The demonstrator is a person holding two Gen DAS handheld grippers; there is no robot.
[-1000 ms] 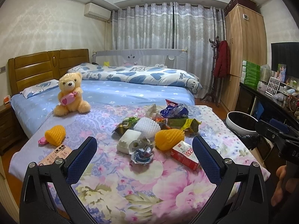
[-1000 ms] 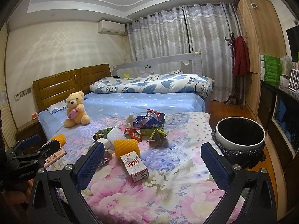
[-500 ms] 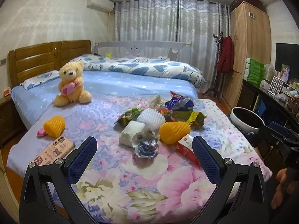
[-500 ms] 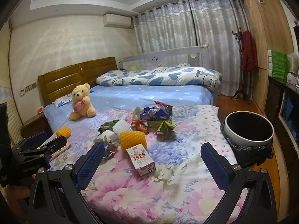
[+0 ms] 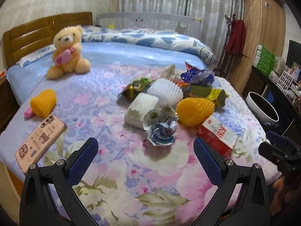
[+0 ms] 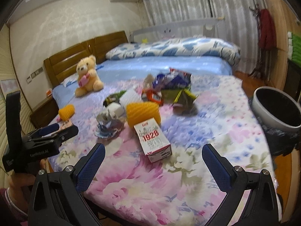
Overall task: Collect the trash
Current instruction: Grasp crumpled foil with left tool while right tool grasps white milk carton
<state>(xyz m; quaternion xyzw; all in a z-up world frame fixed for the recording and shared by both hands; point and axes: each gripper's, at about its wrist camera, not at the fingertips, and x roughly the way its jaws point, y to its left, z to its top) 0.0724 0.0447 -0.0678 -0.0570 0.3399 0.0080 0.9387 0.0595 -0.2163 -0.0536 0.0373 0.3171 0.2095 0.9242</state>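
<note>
Left gripper (image 5: 145,157): jaws spread wide, nothing between the blue pads (image 5: 82,162); body level, pointing forward.
Right gripper (image 6: 153,163): jaws spread wide, nothing held; pads (image 6: 216,166) parallel.
Left hand (image 6: 22,179): wrapped around the left gripper's handle, pink sleeve at the wrist.
Right hand (image 5: 280,190): fingers partly visible below the right gripper's body.

Left tool (image 5: 145,157) spread wide, empty, above floral bedspread (image 5: 131,179); crumpled foil wrapper (image 5: 162,132) ahead.
</note>
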